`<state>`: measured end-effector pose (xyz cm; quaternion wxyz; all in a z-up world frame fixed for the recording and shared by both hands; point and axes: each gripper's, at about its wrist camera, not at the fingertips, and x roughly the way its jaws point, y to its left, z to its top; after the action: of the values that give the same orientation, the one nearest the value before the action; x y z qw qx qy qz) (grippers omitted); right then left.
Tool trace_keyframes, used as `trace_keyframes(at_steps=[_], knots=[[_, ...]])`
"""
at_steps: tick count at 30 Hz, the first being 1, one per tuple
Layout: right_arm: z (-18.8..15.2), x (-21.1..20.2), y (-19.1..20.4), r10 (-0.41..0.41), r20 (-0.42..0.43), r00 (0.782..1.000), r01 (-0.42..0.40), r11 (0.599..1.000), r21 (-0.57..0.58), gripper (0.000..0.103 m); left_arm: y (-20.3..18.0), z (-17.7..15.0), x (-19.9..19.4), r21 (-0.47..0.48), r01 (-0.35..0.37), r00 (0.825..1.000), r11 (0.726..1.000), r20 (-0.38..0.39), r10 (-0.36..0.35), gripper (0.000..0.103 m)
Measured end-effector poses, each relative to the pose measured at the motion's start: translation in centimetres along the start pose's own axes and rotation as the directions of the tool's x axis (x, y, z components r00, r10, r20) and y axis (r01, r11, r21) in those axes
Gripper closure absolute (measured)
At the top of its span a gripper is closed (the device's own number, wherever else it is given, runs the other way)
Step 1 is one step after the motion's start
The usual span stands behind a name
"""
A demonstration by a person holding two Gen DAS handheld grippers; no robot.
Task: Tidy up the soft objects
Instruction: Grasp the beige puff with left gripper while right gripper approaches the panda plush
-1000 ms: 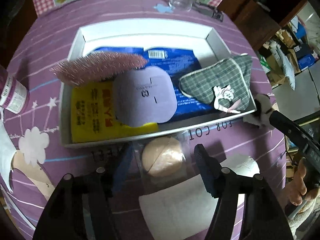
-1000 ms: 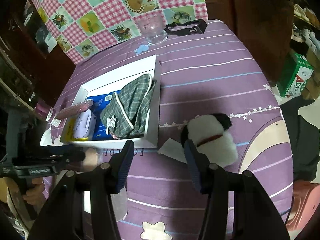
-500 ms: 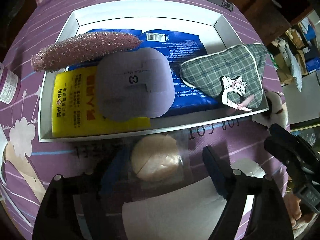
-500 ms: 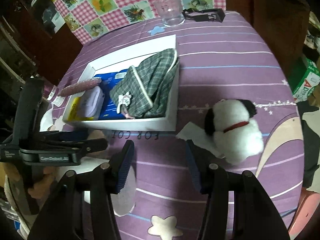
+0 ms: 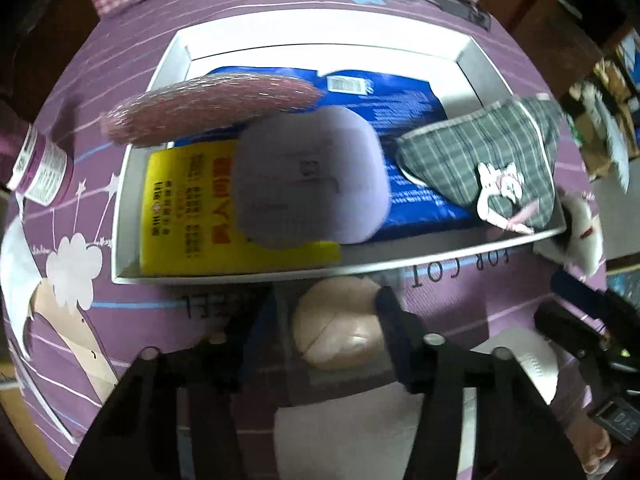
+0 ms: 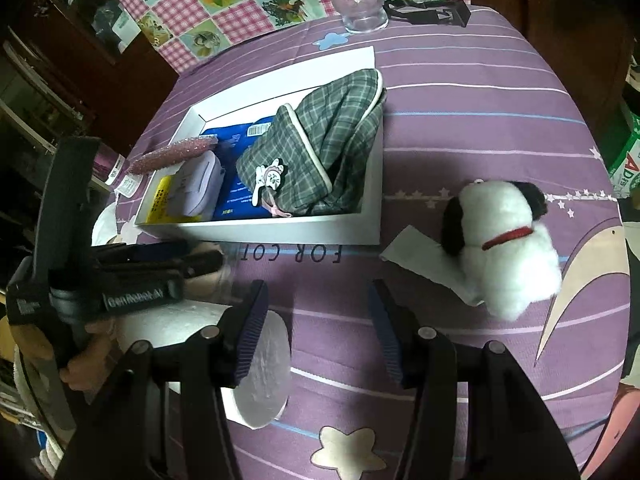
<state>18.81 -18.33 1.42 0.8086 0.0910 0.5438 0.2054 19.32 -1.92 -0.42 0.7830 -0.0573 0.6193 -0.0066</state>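
The table point(image 6: 460, 92), covered in a purple striped cloth, carries a white shallow box point(image 5: 120, 208) near its middle. Inside the box lie a blue and yellow packet point(image 5: 180, 216), a grey plaid pouch point(image 6: 332, 136) leaning against the box's right wall, a lilac rounded pad point(image 5: 312, 184) on top of the packet, and a pink glittery scrubber point(image 5: 208, 108) that overhangs the box's left rim. Outside the box, to its right, a white and black plush dog point(image 6: 508, 244) with a red collar lies on the cloth with a white paper tag under it. Beyond the far end of the box stands a clear glass point(image 6: 360, 4). The right gripper point(image 6: 316, 316) hovers over bare cloth in front of the box, its fingers about half apart with nothing between them, the plush dog off to its right. The left gripper point(image 5: 324, 320) points steeply down just before the box's near wall; its fingers are closing around a beige round puff in a clear wrapper point(image 5: 336, 332), which sits between them on the cloth, and whether the pads already press it I cannot tell.
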Motion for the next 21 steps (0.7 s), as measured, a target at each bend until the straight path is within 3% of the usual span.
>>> trace_keyframes(at_steps=[3,7,21], knots=[[0.1,0.1,-0.1,-0.005,-0.002,1.000,0.005,1.000,0.003,0.049,1.2,0.3,-0.2,-0.024,0.026,1.000,0.999,-0.003,-0.026,0.083],[0.1,0.2,-0.2,-0.011,-0.005,1.000,0.011,1.000,0.008,0.049,2.5,0.4,-0.4,-0.028,0.049,0.999,0.998,-0.012,-0.050,0.101],[0.1,0.0,-0.6,-0.006,0.000,1.000,0.006,1.000,0.025,0.049,3.5,0.2,-3.0,-0.015,0.096,0.994,0.995,0.049,-0.095,0.103]])
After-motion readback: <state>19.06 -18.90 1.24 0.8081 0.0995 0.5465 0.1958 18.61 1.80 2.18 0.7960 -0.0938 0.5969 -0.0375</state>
